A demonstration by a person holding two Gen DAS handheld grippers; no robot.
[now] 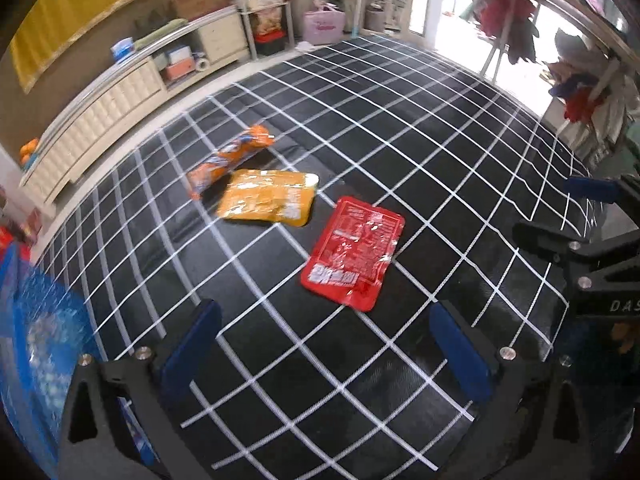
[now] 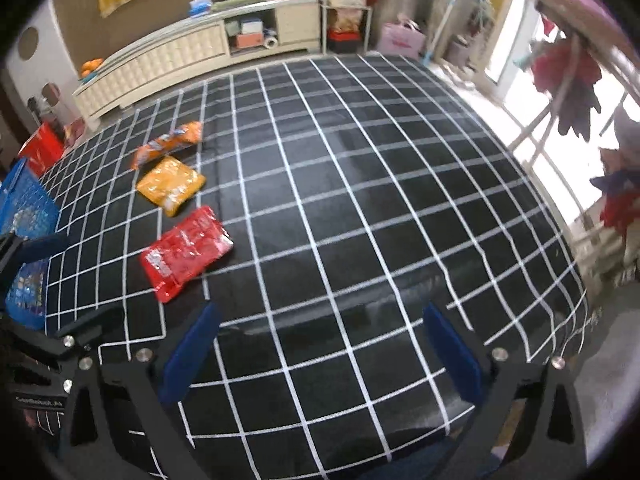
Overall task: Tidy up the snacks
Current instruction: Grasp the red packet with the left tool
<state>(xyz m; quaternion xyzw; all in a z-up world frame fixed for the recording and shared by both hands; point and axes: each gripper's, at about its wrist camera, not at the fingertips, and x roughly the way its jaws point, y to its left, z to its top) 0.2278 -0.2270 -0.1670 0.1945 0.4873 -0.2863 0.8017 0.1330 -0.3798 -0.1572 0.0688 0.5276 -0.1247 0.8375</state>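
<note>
Three snack packs lie on a black table with a white grid. A red pack is nearest, a yellow-orange pack lies behind it, and a long orange pack is farthest. In the right wrist view they lie at the left: the red pack, the yellow-orange pack and the long orange pack. My left gripper is open and empty, just short of the red pack. My right gripper is open and empty over bare table. A blue mesh basket stands at the left and also shows in the right wrist view.
A cream low cabinet and shelving with boxes stand beyond the table. A clothes rack with garments is at the right by a bright window. A red box sits past the basket. The right gripper's body shows at the right of the left wrist view.
</note>
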